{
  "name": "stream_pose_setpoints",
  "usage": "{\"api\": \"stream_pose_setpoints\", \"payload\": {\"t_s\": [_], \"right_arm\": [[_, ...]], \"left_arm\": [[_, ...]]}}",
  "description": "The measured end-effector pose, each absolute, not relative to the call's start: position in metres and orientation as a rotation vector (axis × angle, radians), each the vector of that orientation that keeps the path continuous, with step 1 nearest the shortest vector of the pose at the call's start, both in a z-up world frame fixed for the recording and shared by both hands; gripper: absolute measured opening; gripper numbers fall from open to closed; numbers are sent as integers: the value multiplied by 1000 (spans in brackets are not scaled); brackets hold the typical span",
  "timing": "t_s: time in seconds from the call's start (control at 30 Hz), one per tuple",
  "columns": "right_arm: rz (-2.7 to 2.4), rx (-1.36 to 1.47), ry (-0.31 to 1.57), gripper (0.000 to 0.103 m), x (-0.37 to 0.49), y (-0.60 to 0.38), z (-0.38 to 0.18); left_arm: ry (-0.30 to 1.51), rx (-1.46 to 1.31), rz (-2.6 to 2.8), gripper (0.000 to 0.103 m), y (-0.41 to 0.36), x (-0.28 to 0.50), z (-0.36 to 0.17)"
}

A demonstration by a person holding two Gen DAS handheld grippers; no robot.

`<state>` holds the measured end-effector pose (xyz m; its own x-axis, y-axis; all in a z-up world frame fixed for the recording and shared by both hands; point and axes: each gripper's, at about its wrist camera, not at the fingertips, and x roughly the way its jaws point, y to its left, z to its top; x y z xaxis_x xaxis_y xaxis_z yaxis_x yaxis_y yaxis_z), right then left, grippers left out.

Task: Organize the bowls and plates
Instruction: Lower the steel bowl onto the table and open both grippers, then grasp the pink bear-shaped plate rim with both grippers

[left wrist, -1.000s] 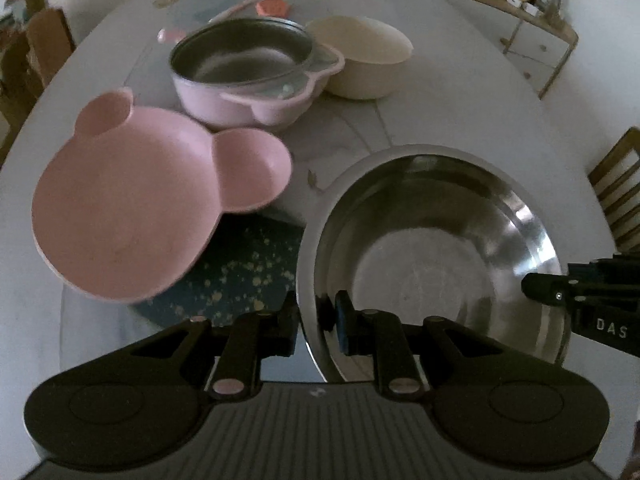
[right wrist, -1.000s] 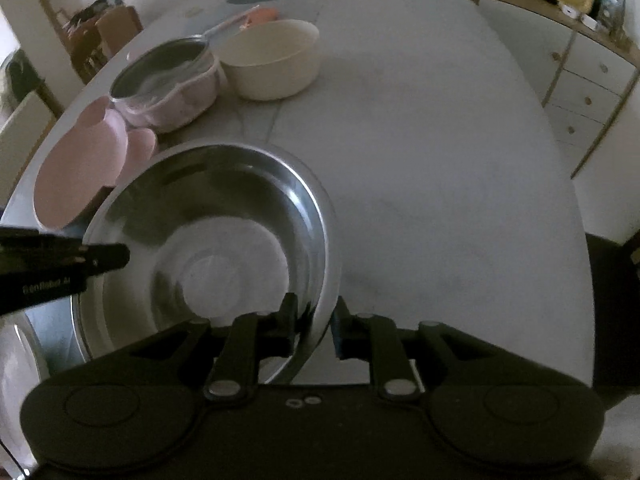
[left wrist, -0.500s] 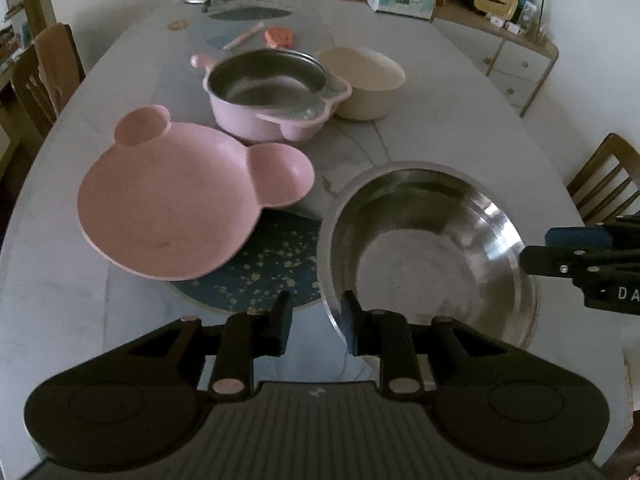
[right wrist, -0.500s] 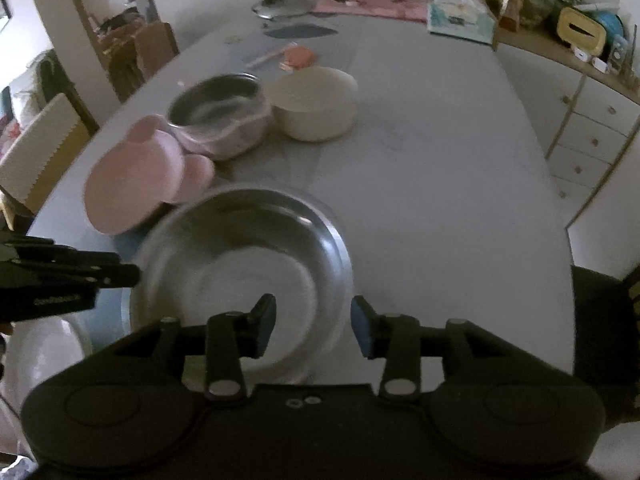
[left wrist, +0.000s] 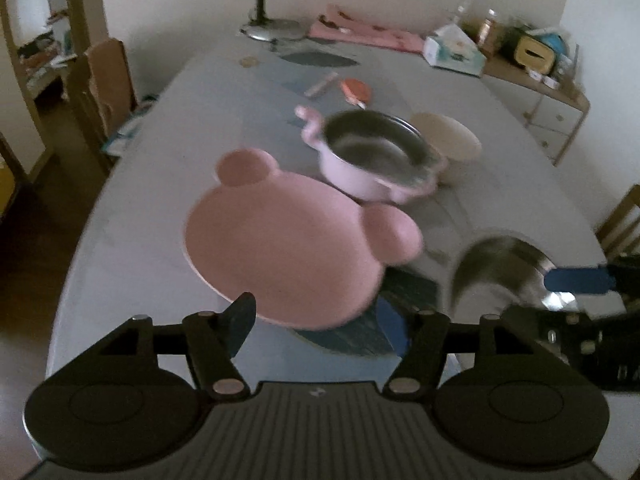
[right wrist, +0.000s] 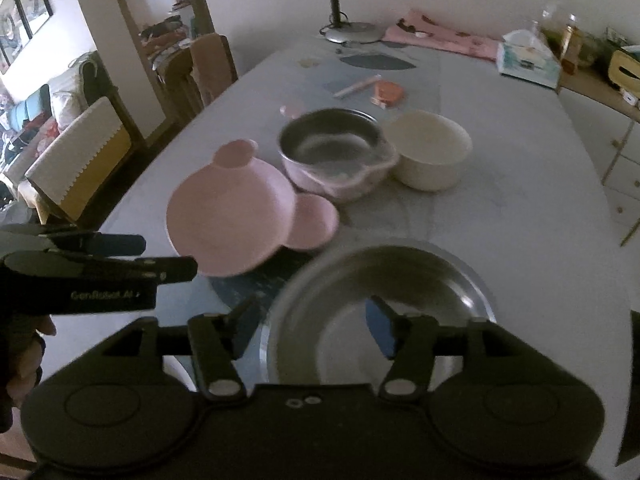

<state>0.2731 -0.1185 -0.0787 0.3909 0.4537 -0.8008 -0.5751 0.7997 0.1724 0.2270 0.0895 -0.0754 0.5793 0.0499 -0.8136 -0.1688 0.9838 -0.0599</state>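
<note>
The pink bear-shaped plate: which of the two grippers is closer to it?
Left. The left gripper, jaws opening and empty, hangs just off the pink bear-shaped plate's near edge. The right gripper, also opening and empty, hangs above the big steel bowl, beside the plate.

steel bowl (left wrist: pixel 500 264): motion-smeared in left wrist view, near side hidden behind right gripper (left wrist: pixel 576 280)
steel bowl, right wrist view (right wrist: pixel 376 308): near rim hidden behind gripper body, edges blurred
dark speckled mat (right wrist: pixel 256 280): mostly covered by pink bear plate (right wrist: pixel 236 220) and bowl
pink pot (left wrist: pixel 372 156): smeared, handle shape unclear
cream bowl (left wrist: pixel 448 140): partly hidden behind pot
orange item (right wrist: pixel 388 92): too small to identify
hand (right wrist: pixel 22 364): cut by left edge
</note>
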Motion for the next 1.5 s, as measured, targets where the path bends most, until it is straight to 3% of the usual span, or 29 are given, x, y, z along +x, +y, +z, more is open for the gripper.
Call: {"api": "stream_pose_setpoints", "payload": {"t_s": [0.07,0.33,0.83,1.0,1.17,1.33,1.5], "right_arm": [[660,-140,968,66,274,-104,-80],[647,-123,1039,69,293,-56,-98],[572,-79,1212,55,331,-21,-140],[559,-57,1243,45,340,-18,-147],[562,-44,1259,28,345,-18,-153],[563,-28,1277,15,348,-20,-156],[559,-29,1268,14,346,-17,-157]], "left_arm": [[934,-130,144,71,102,234,-73],[933,-135,202,71,155,276,-81],[1053,-204,273,70,201,331,-134],[1086,-222,274,58,206,343,-148],[1113,-263,267,34,213,347,-156],[1109,-311,265,30,220,344,-157],[1103,-334,269,26,222,341,-155]]}}
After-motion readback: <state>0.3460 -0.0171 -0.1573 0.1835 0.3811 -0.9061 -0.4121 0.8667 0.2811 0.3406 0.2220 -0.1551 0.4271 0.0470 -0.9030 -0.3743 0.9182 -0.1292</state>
